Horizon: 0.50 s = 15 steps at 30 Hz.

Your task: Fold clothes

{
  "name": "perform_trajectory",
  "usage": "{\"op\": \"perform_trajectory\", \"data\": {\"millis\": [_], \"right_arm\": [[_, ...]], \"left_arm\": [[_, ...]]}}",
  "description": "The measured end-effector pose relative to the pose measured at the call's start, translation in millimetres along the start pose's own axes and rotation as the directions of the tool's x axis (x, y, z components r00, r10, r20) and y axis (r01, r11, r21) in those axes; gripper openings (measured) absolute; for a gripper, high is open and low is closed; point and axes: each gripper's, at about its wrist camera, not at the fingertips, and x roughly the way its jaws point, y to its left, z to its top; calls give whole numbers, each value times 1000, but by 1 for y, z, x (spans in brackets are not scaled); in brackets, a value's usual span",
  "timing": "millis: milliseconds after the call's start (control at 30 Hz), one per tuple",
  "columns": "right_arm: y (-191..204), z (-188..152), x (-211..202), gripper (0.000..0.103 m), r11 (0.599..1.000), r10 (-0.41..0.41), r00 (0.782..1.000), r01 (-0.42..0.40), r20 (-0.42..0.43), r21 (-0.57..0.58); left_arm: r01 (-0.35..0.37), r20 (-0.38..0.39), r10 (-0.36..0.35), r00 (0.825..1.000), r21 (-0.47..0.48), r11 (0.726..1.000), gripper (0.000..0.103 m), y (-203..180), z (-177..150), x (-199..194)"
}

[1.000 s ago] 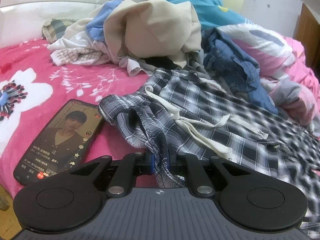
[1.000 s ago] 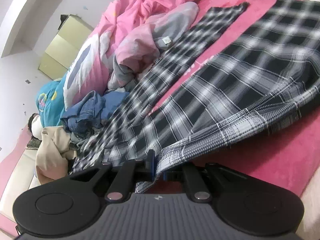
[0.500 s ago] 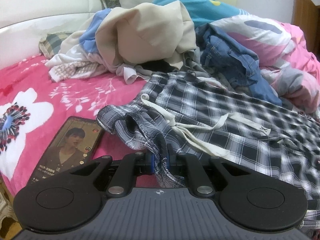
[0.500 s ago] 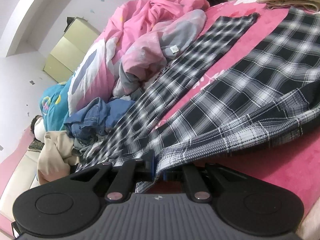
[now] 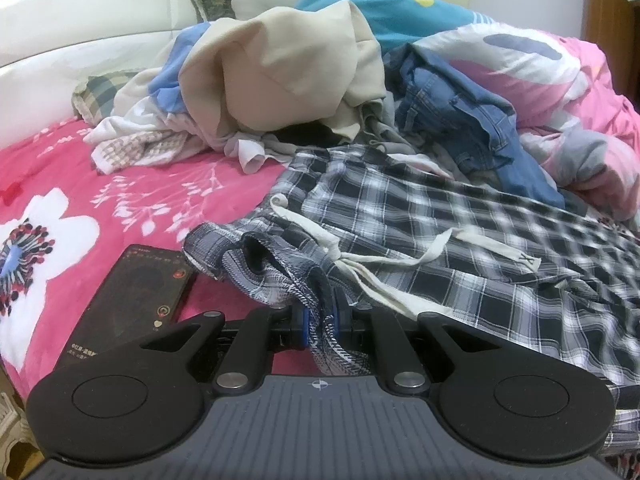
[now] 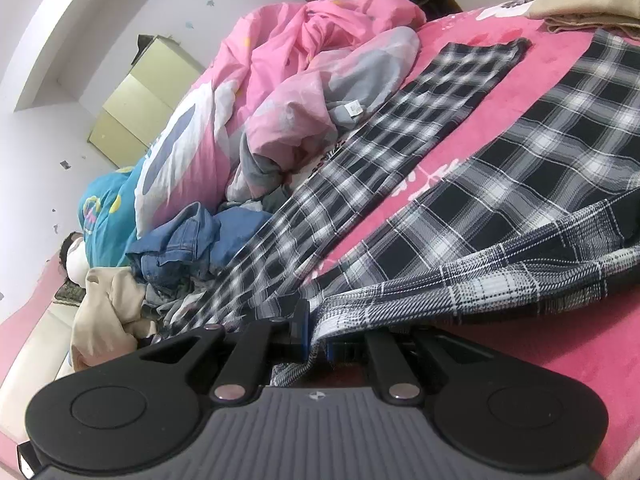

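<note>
Left wrist view: a bed (image 5: 52, 168) covered by a pink flowered sheet is seen stretching away ahead of the left hand-held gripper (image 5: 320, 326). A pink quilt (image 5: 560, 92) is bunched at the far right, and a heap of clothes (image 5: 280, 80) is piled straight ahead, topped by a beige garment, with crumpled blue jeans (image 5: 472, 120) just to its right. Black-and-white plaid trousers (image 5: 420, 240) are spread from the gripper toward the right, the waistband nearest it. A cream drawstring (image 5: 384, 276) is draped loosely across the waist. A dark phone (image 5: 140, 292) is lying face up on the sheet just left of the gripper. The jaws of the left hand-held gripper are clamped together on a bunched fold of the waistband, and the cloth is seen hanging down between the blue pads.

Right wrist view, rolled to one side: the same plaid trousers (image 6: 520, 184) are shown with both legs stretched away ahead and to the right of the right hand-held gripper (image 6: 318, 340), a strip of pink sheet bare between them. The quilt (image 6: 304, 80) and jeans (image 6: 188, 240) are seen ahead to the left. A folded beige cloth (image 6: 588, 4) is lying beyond the far trouser end. The right jaws are pinched together on the trousers' edge.
</note>
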Motion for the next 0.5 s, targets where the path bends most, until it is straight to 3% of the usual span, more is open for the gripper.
{"op": "perform_trajectory", "data": {"millis": [500], "right_arm": [[6, 22, 23, 8, 999, 7, 1000, -6, 17, -48]], "left_arm": [[-6, 5, 5, 1000, 13, 1000, 8, -12, 12, 16]]}}
